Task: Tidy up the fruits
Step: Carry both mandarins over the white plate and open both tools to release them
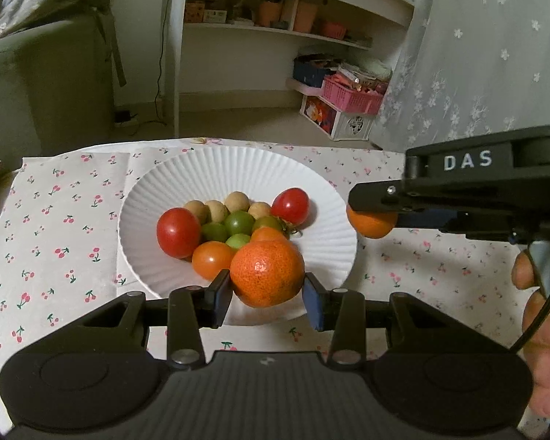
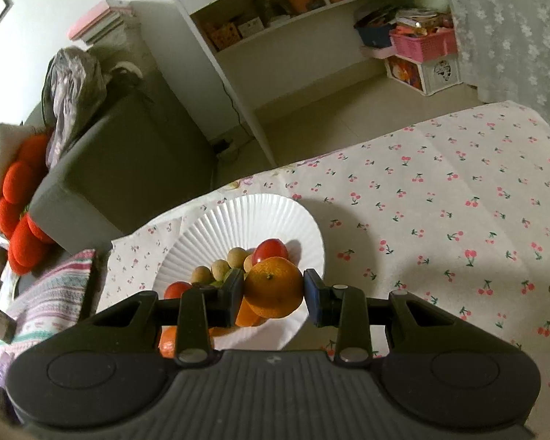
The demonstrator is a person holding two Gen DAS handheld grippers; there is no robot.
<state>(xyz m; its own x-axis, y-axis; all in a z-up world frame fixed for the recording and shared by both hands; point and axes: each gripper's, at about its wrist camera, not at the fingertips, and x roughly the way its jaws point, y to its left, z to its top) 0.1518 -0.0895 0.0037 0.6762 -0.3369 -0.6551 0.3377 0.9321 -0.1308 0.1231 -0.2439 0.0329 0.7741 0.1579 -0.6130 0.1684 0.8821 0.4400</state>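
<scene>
Orange mandarins [image 1: 267,273] [image 2: 274,288] sit pinched in the left gripper [image 1: 267,293] and right gripper [image 2: 274,295], poised over the white plate [image 1: 187,168], apparently for placement.

hidden: right tangerine [image 1: 371,224] top under tongs | cut off: person's hand [image 1: 542,333] | blurred: shelf items [image 1: 275,11]

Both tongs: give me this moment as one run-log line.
left tongs: shut on large mandarin, over plate | right tongs: shut on small mandarin, beside plate | plate: tomatoes, longans, green fruits
</scene>
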